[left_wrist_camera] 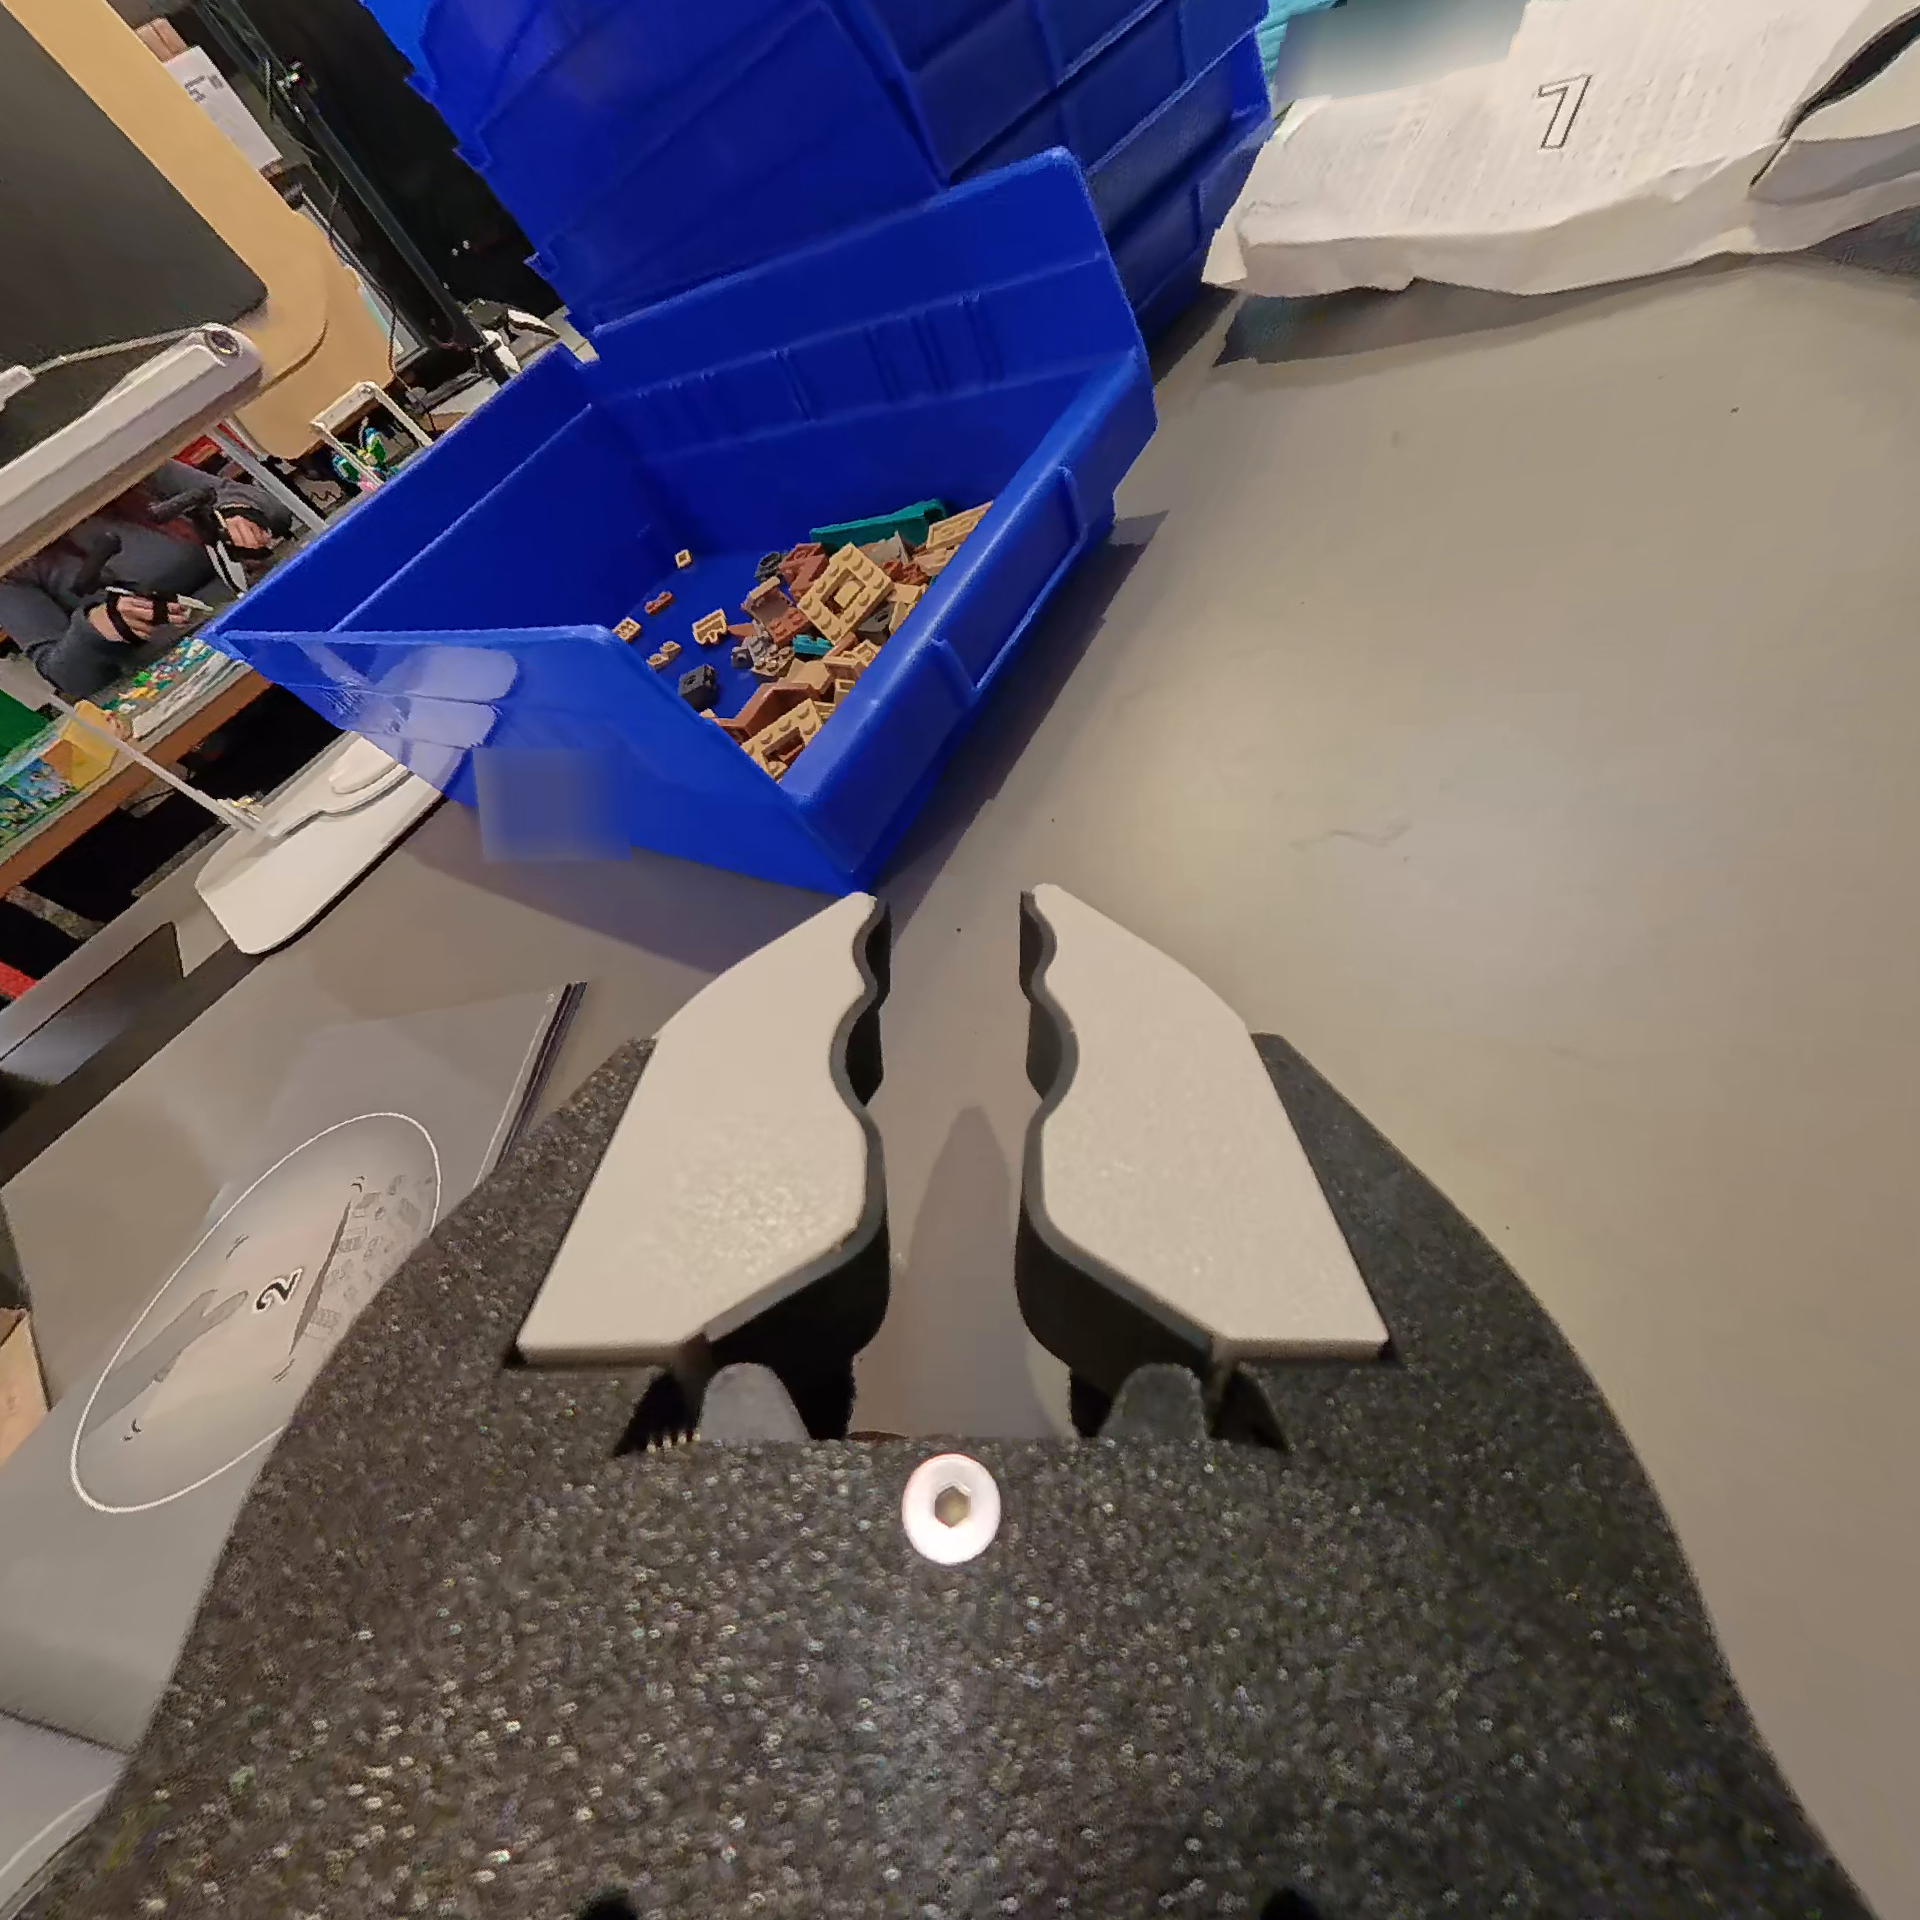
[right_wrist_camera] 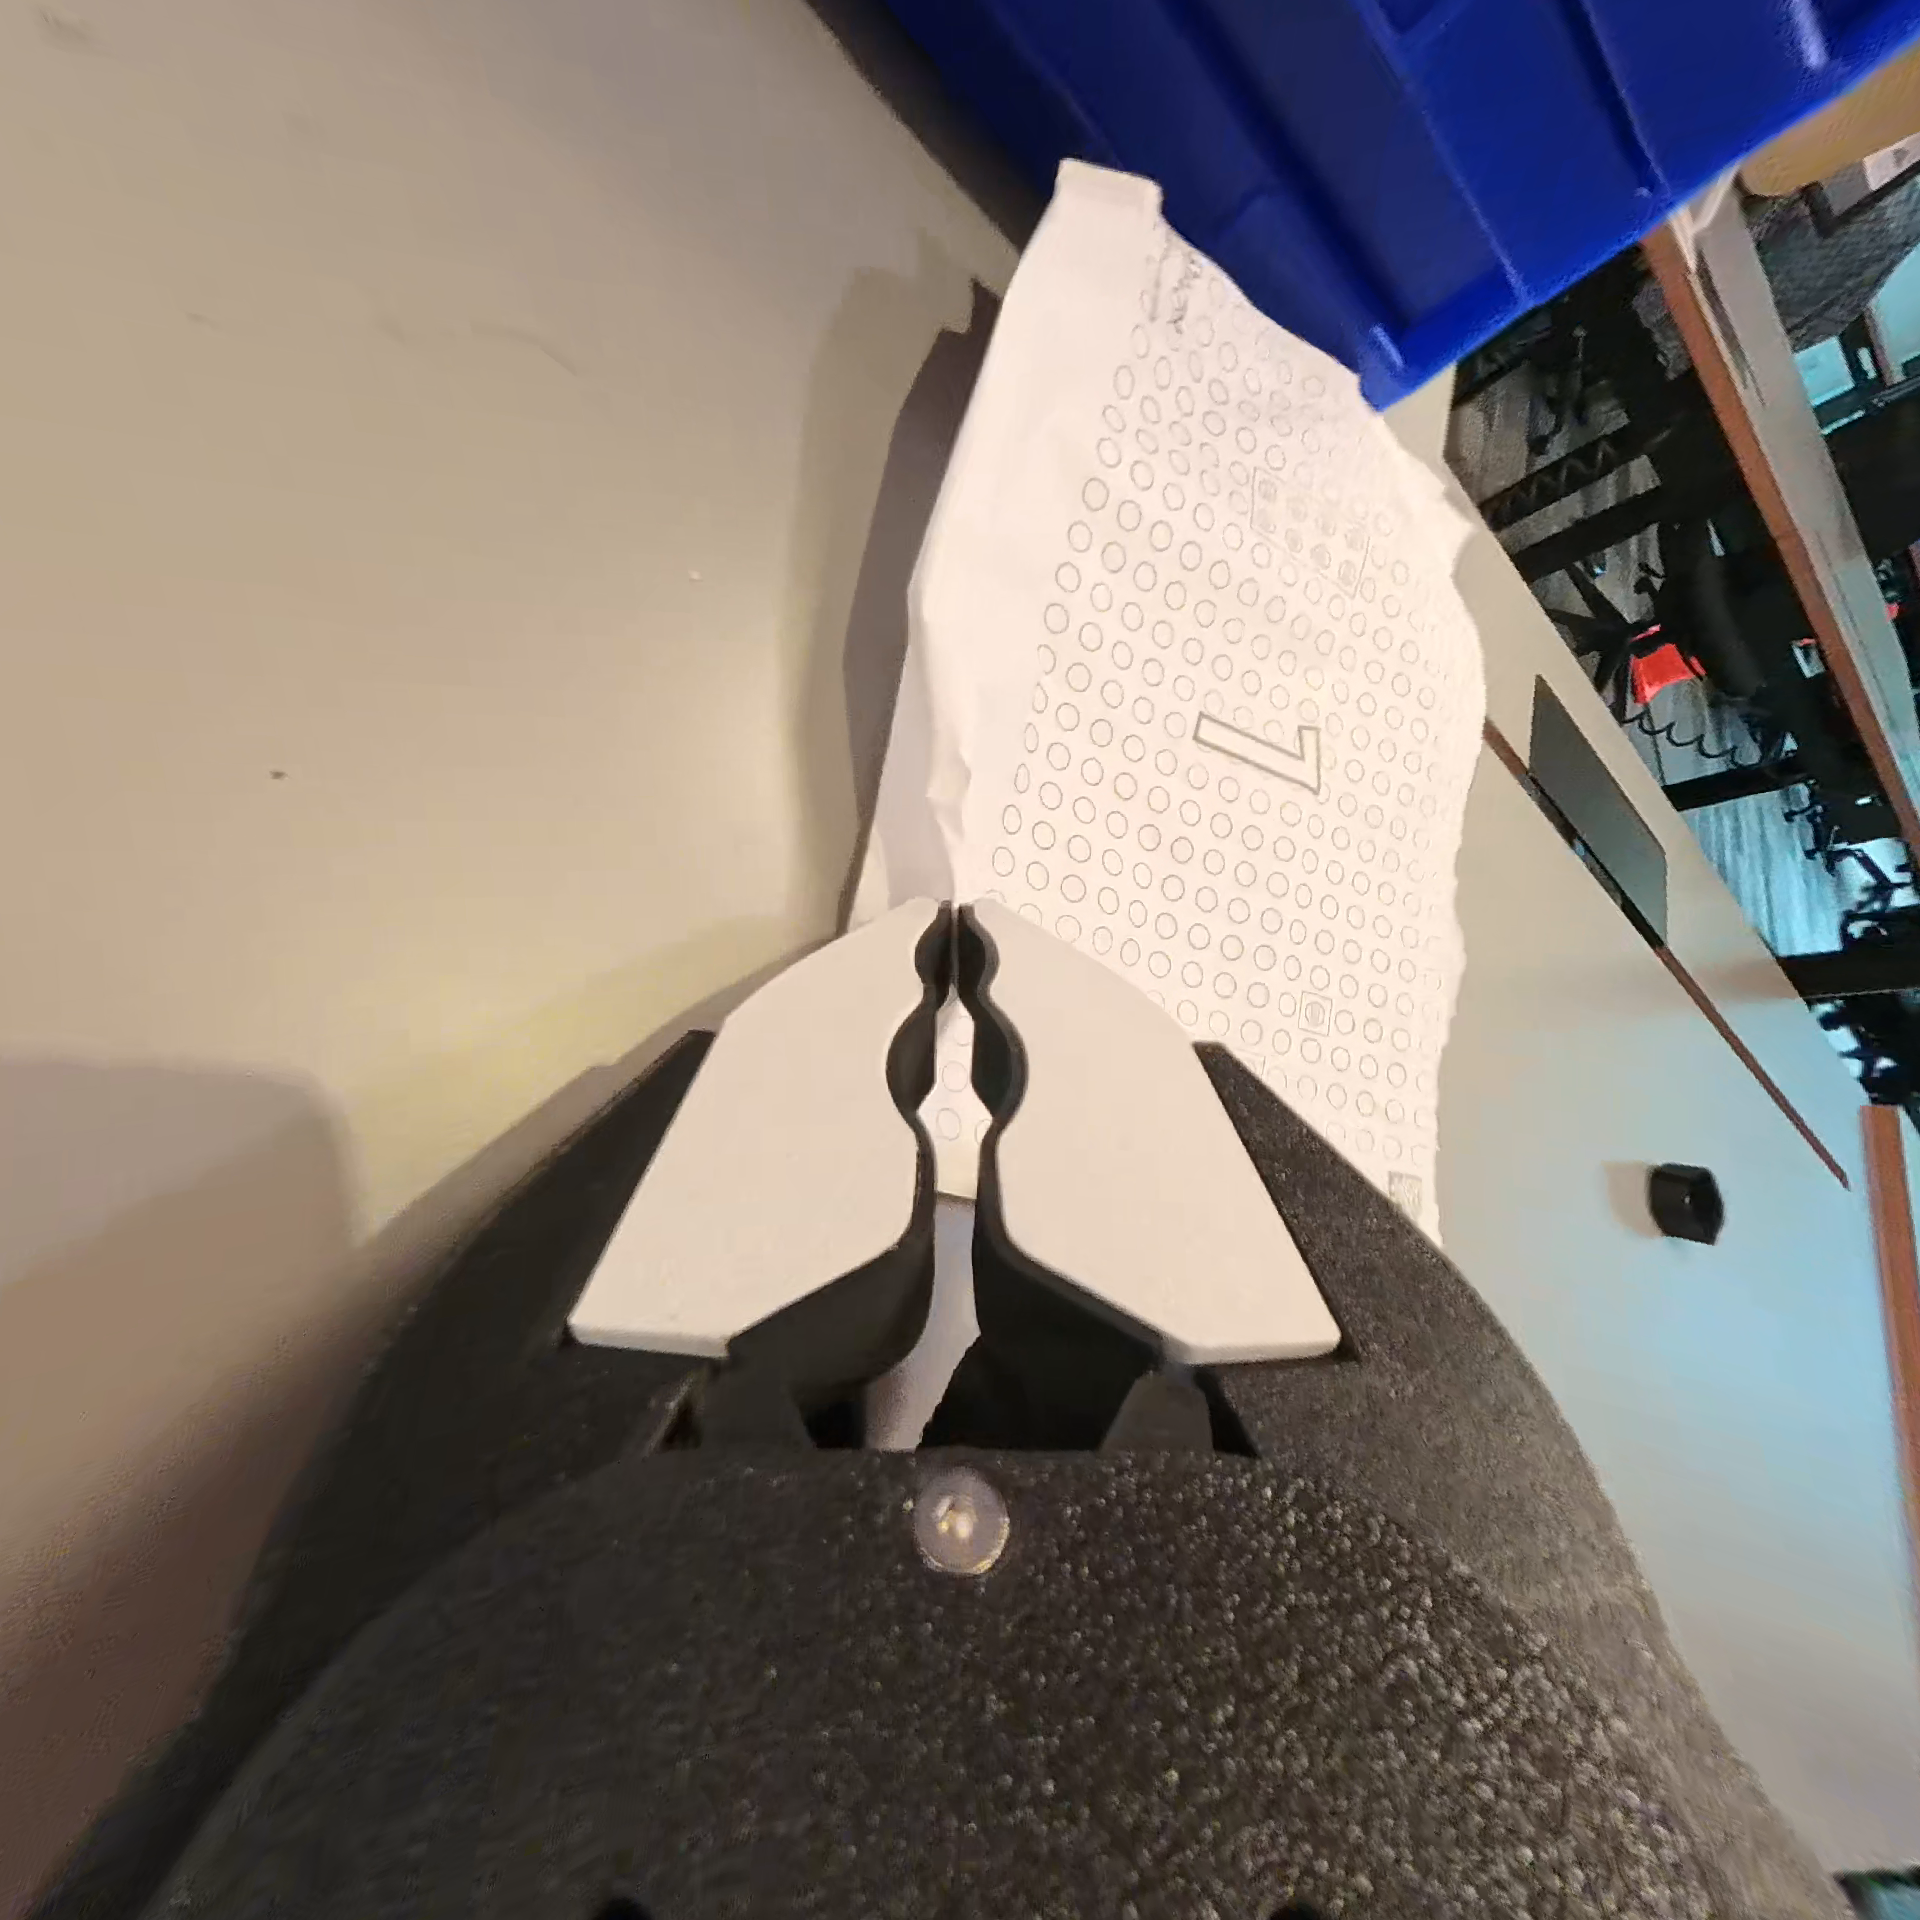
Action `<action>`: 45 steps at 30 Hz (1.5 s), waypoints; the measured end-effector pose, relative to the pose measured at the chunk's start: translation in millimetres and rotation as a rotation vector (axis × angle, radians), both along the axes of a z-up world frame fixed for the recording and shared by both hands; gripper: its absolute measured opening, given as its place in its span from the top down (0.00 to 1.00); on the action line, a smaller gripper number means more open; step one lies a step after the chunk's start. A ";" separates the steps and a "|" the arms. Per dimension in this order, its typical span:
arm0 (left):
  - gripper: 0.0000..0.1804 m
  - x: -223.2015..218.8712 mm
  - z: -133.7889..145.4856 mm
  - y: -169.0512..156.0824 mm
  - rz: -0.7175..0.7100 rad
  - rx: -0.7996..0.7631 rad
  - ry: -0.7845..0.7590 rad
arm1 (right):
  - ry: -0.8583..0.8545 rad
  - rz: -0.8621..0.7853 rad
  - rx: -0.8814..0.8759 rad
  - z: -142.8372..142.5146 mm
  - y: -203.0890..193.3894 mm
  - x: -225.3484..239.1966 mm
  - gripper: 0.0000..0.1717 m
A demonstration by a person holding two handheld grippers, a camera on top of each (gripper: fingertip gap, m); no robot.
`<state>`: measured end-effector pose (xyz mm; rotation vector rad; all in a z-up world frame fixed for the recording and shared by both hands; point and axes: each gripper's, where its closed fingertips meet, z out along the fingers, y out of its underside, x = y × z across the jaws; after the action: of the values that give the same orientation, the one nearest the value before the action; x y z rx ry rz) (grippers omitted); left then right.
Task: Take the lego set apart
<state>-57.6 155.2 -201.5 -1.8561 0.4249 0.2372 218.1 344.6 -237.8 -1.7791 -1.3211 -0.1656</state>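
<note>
Here, one white paper bag (right_wrist_camera: 1226,727) in right claw (right_wrist_camera: 954,914).

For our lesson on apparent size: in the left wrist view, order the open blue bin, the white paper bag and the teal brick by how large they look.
1. Open blue bin
2. White paper bag, though it lies farther off
3. Teal brick

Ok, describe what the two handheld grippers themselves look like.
Both look alike. The left gripper and right gripper each have two light grey fingers with wavy, scalloped black inner pads. The fingers emerge from a rounded, speckled black body with a pale hex-socket screw at its centre. No cables, sleeves or hands show.
</note>
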 end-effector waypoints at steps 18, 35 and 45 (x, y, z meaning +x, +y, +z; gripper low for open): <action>0.87 7.7 2.2 -9.5 -0.013 -0.013 -0.064 | 0.387 0.189 0.245 153.7 -65.0 -30.8 1.00; 0.87 12.0 11.2 -27.4 0.019 0.040 -0.109 | 0.301 0.345 0.073 123.7 -52.4 -298.8 0.99; 0.87 15.5 12.7 -29.7 0.002 0.043 -0.116 | 0.466 0.591 -0.116 114.5 -106.1 -285.5 0.84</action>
<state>-42.0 125.5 -188.8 -1.8179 0.3358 0.1379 -67.5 238.5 -123.3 -1.3299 -1.4550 0.6239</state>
